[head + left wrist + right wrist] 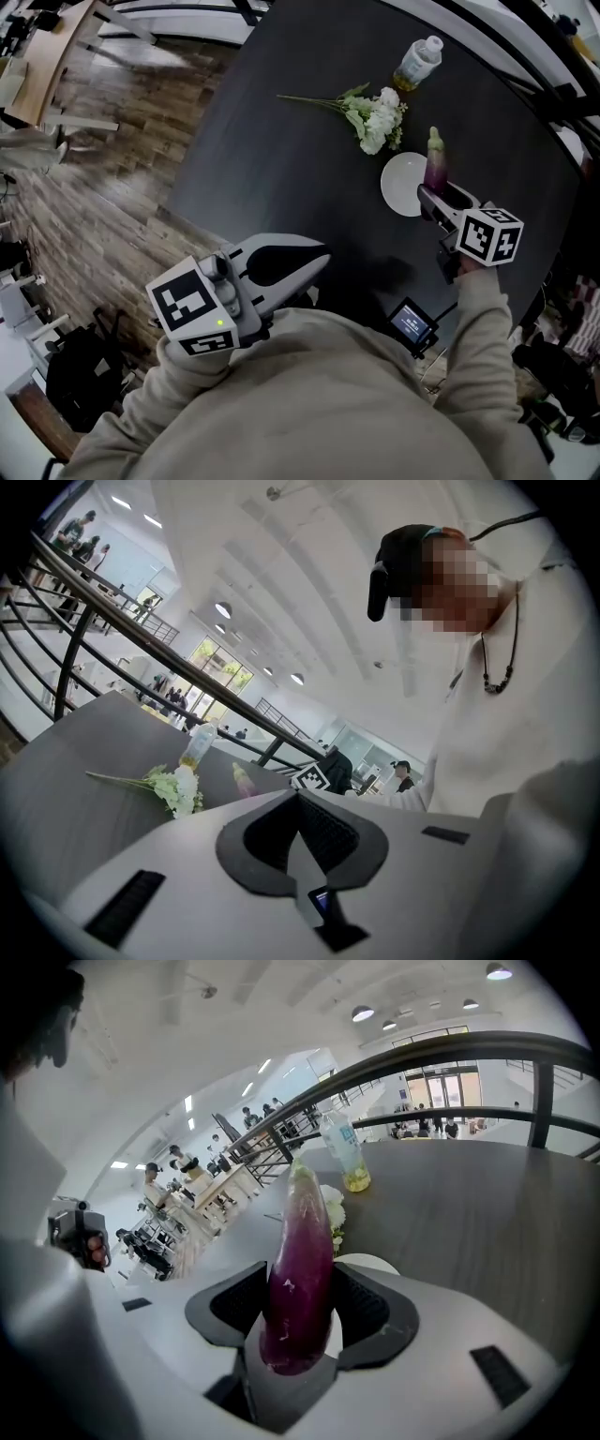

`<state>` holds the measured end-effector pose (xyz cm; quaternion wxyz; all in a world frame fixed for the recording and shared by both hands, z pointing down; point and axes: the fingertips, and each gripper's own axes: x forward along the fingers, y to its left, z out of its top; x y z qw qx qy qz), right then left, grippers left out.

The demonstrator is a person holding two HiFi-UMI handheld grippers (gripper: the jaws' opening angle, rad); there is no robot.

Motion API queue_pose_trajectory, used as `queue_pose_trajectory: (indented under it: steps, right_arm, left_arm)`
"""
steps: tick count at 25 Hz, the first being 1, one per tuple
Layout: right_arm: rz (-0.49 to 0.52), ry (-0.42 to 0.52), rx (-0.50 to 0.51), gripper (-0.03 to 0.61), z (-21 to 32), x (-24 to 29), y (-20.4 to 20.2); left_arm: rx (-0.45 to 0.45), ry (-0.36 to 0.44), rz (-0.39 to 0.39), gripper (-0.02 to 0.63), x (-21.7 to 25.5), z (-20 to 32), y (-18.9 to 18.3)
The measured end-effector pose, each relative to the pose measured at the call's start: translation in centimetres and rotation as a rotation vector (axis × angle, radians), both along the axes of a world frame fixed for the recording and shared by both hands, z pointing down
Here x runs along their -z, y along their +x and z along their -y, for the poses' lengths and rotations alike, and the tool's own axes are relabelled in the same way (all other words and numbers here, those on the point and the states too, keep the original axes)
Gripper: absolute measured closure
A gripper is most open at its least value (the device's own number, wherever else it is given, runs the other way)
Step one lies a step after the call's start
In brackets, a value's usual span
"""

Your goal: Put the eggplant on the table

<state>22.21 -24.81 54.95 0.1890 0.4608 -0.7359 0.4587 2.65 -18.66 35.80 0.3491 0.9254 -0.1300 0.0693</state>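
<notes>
Your right tool (437, 200) is clenched on eggplant (435, 161): pads grip purple body near lower end, pale stem end points up. Eggplant upright, held over right rim of white plate (397, 184) on dark table (272, 159); can't tell if it touches plate. Your left tool (323, 256) is closed, nothing in it, over table's near edge. Beyond plate: white flowers (377, 117), then plastic bottle (418, 62), label too small to read. Marker cube (489, 234): black-and-white square pattern.
</notes>
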Motion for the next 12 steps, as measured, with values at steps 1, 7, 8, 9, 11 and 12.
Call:
queue_pose_trajectory:
  steps: [1,7,8,9,11,12]
  right_arm:
    - [-0.014,-0.013,0.008,0.348,-0.1,-0.7,0.0]
    - [-0.072,-0.082,0.028,0.348,-0.3,-4.4,0.2]
    - [-0.082,-0.093,0.030,0.348,-0.3,-5.0,0.2]
    - [-0.094,-0.104,0.035,0.348,-0.4,-5.6,0.3]
    - [-0.124,-0.123,0.053,0.348,-0.5,-6.8,0.6]
    - [-0.140,-0.130,0.065,0.348,-0.5,-7.4,0.6]
  left_arm:
    - [0.006,-0.003,0.000,0.607,-0.1,0.0,-0.2]
    - [0.031,-0.017,-0.009,0.607,-0.9,0.1,-0.6]
    - [0.034,-0.017,-0.010,0.607,-1.0,0.1,-0.7]
    - [0.036,-0.018,-0.010,0.607,-1.0,0.2,-0.8]
    - [0.041,-0.020,-0.007,0.607,-1.2,0.2,-1.0]
    - [0.043,-0.022,-0.005,0.607,-1.3,0.1,-1.2]
